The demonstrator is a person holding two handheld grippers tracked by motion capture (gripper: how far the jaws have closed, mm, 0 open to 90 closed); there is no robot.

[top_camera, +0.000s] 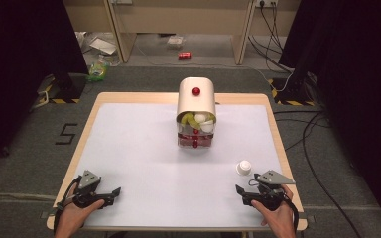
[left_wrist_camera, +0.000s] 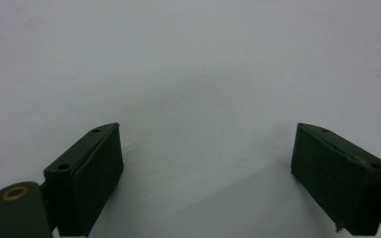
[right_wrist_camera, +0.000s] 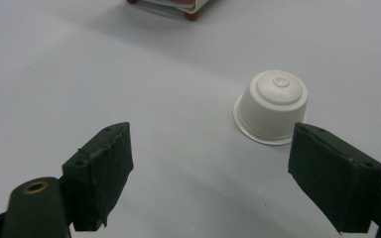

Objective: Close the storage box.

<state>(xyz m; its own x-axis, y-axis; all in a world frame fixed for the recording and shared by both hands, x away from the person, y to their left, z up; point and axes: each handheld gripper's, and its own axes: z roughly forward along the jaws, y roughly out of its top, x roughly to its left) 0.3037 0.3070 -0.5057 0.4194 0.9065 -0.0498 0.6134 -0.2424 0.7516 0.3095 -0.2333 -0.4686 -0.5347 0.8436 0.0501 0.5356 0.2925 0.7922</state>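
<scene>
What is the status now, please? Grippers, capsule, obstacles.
Left gripper open, empty. Right gripper open, empty. White capsule upside down, just ahead of right gripper. Path clear.

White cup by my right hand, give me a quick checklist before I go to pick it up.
1. Right hand-held gripper open: ok, jaws stand wide apart.
2. Nothing held in it: ok.
3. White cup free to reach: ok, it sits alone, upside down on the white table, just ahead of the jaws.
4. Cup centred between the jaws: not ok, it lies off toward the jaw at the right of the right gripper view.
5. Left hand-held gripper out of the way: ok, open and empty over bare table at the near left corner.
6. Container clear of the path: ok, it stands farther back.
</scene>
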